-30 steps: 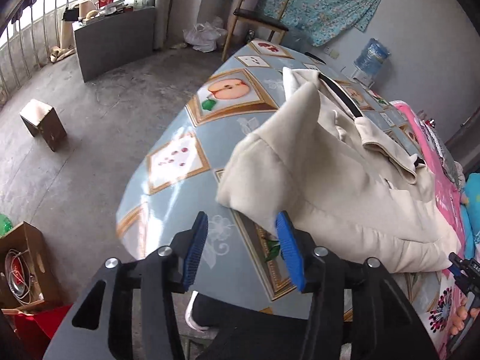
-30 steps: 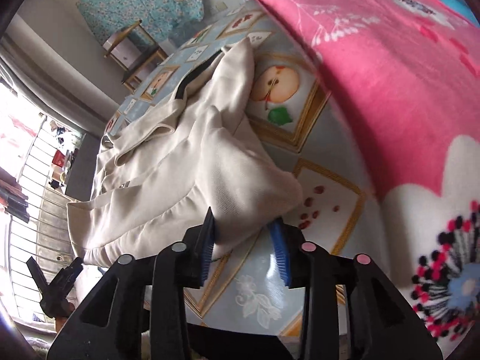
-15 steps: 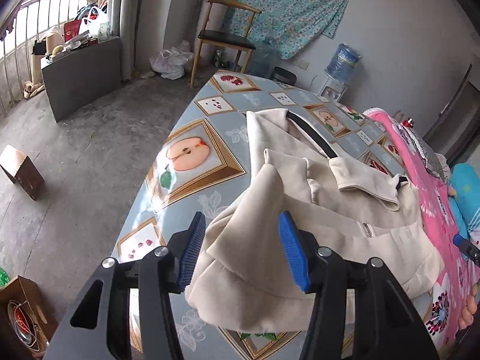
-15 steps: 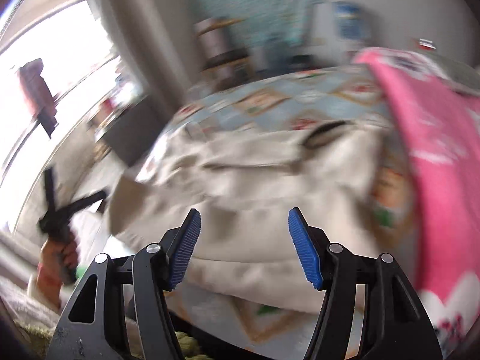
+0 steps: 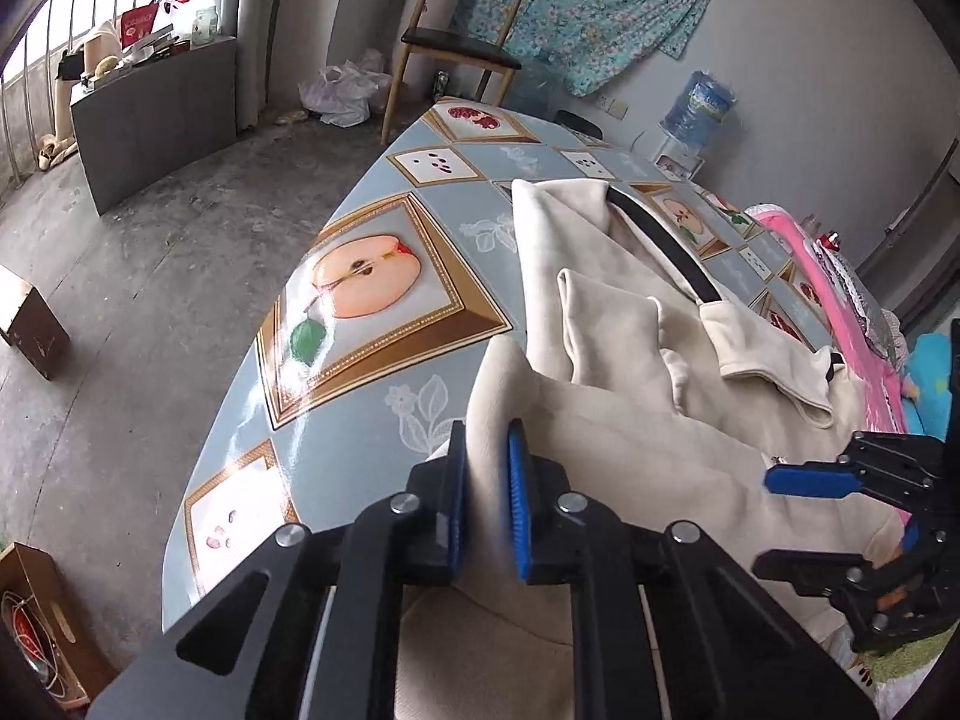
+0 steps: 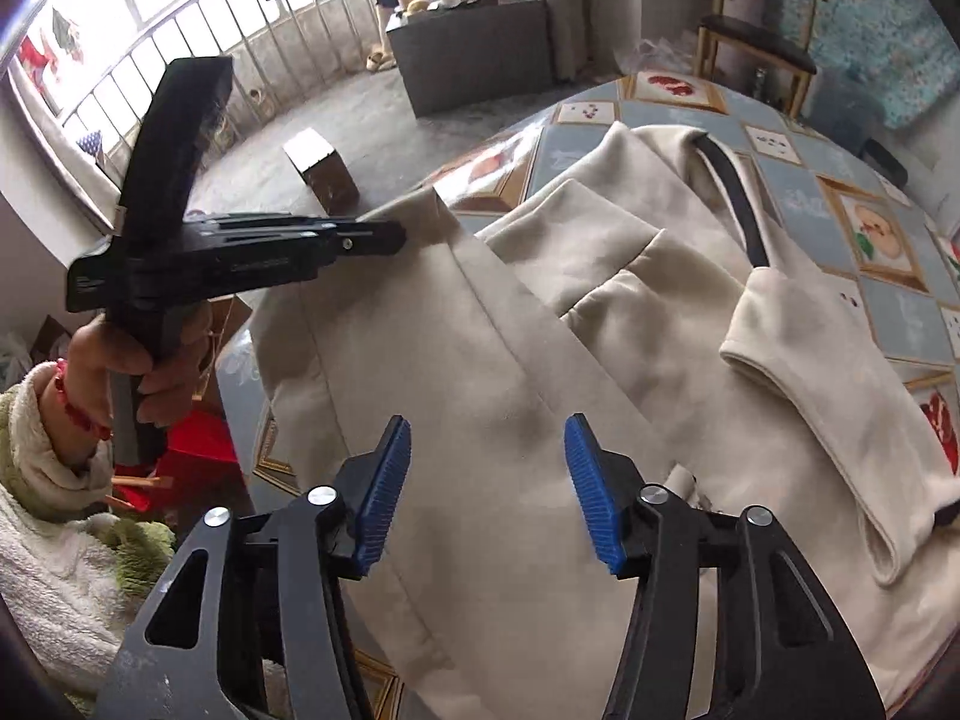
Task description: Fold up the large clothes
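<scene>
Left gripper [image 5: 485, 492] jaws just pinched on cream jacket [image 6: 600, 324]; right gripper [image 6: 487, 492] jaws apart above it, narrowing.

No text, number or brand can be read with confidence in either view. Embossed lettering is seen on the black side of the left gripper [image 6: 384, 238], up and to the left of the right claw in the right wrist view, but the letters are too small and faint to be made out. A printed label is carried by the blue water bottle [image 5: 701, 110], far beyond and to the right of the left claw, and its words are blurred. A red box [image 5: 139, 26] on the grey cabinet, far off to the upper left of that claw, bears pale markings that cannot be deciphered.
</scene>
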Action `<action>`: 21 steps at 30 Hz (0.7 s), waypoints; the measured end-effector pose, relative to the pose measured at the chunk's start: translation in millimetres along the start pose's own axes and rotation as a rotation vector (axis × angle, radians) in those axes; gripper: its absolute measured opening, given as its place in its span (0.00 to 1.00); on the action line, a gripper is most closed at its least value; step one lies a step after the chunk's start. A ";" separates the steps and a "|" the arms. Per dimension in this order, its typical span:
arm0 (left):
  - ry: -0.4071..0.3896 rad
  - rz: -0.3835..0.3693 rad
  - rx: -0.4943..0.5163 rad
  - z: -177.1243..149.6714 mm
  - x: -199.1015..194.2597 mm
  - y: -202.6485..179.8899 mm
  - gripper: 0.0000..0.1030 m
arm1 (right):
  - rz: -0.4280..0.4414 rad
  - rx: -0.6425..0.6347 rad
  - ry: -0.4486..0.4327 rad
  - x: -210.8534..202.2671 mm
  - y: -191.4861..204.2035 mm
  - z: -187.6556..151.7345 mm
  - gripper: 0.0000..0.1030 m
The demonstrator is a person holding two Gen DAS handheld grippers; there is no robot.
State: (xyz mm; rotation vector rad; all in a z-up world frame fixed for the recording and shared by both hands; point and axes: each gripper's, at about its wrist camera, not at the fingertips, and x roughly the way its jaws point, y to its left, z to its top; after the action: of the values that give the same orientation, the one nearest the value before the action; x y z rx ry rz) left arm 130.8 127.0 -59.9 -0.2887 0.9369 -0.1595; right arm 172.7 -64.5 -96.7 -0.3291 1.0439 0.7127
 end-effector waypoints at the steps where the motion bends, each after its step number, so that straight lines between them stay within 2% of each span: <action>1: -0.004 -0.006 -0.002 -0.1 -0.9 0.5 0.11 | -0.002 0.000 0.021 5.5 -1.4 -0.4 0.38; 4: -0.013 -0.026 -0.009 0.9 -2.4 2.0 0.11 | -0.023 -0.017 0.043 13.5 1.1 -4.0 0.31; 6: -0.013 -0.042 -0.009 1.1 -2.6 3.0 0.11 | -0.075 -0.036 0.046 13.1 7.1 -6.7 0.17; 7: -0.011 -0.056 -0.012 1.2 -3.0 4.5 0.11 | -0.083 -0.044 0.053 12.1 10.7 -8.5 0.05; 10: -0.007 -0.097 -0.021 2.0 -6.0 7.9 0.11 | -0.145 -0.073 0.020 4.9 20.1 -8.6 0.03; 14: -0.021 -0.124 -0.024 5.0 -18.2 9.3 0.11 | -0.220 -0.073 -0.078 -26.4 31.0 0.9 0.02; 16: -0.041 -0.141 -0.011 6.2 -26.6 7.7 0.15 | -0.278 -0.088 -0.107 -37.5 33.2 7.2 0.02; 18: -0.038 -0.121 0.011 7.2 -28.0 3.7 0.18 | -0.322 -0.100 -0.105 -36.1 30.9 11.3 0.02; 21: 0.007 -0.066 0.042 6.0 -14.0 -0.4 0.18 | -0.350 -0.107 -0.057 -9.6 24.9 9.3 0.02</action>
State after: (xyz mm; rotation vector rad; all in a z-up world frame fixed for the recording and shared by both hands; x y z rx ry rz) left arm 127.5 131.4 -45.6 -0.2811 0.9307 -0.2408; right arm 159.2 -44.6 -81.9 -0.5654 0.8667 0.4600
